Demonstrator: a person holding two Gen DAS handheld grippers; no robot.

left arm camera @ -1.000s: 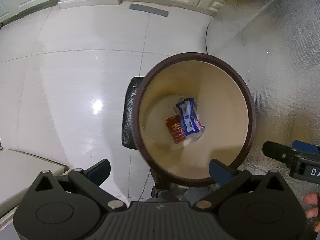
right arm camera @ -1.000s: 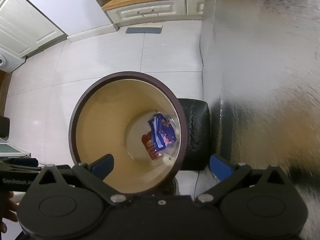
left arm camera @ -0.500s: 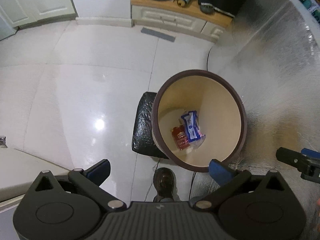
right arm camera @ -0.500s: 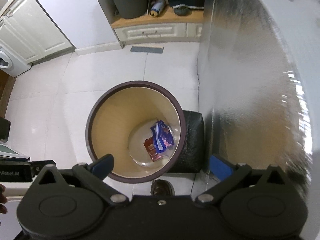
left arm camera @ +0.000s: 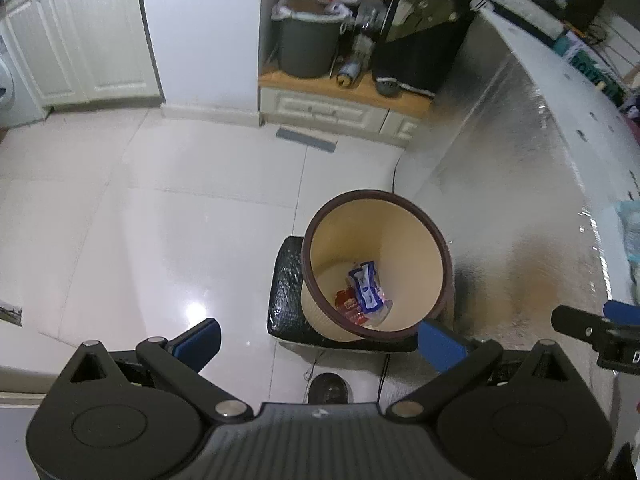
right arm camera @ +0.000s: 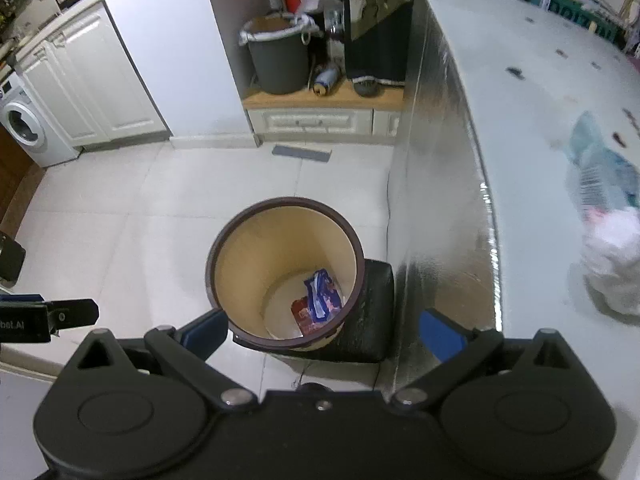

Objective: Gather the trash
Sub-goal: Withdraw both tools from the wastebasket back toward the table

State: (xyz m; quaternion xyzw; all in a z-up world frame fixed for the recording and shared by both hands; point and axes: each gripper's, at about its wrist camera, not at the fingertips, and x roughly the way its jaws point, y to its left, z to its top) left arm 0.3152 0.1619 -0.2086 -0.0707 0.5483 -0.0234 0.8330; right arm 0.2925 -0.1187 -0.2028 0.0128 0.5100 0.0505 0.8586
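Room: kitchen with a glossy white tile floor (left arm camera: 120,216), white cabinets (left arm camera: 80,40) along the far wall and a washing machine (right arm camera: 24,128) at far left in my right wrist view.
Bench: white top (right arm camera: 540,128) with a reflective silver side panel (left arm camera: 500,184); it fills the right side of both views.
Trash bin: round, brown-rimmed, cream inside (left arm camera: 400,248); it stands on the floor just beside the bench panel, upright in my right wrist view (right arm camera: 256,264).
Bin contents: a blue-and-white wrapper (left arm camera: 366,286) lies over a red wrapper (left arm camera: 346,300) at the bottom; both also show from the right (right arm camera: 320,296) (right arm camera: 301,312).
Black pad: a dark wrapped block (left arm camera: 286,292) sits on the floor touching the bin's base.
Bench trash: a blurred clear bag with crumpled white material (right arm camera: 604,216) lies on the bench top, well apart from the bin.
Left gripper: (left arm camera: 316,340) I hold it high above the floor, pointed downward toward the bin; jaws wide apart with nothing between the blue pads (left arm camera: 200,340).
Right gripper: (right arm camera: 324,332) held high, aimed down at the bin and the bench edge; jaws wide apart and carrying nothing.
Cross view: each gripper's tip shows at the other view's edge, right (left arm camera: 592,332) and left (right arm camera: 48,318).
Background: a grey bucket (right arm camera: 280,56) on a low wood-topped cabinet (right arm camera: 316,108).
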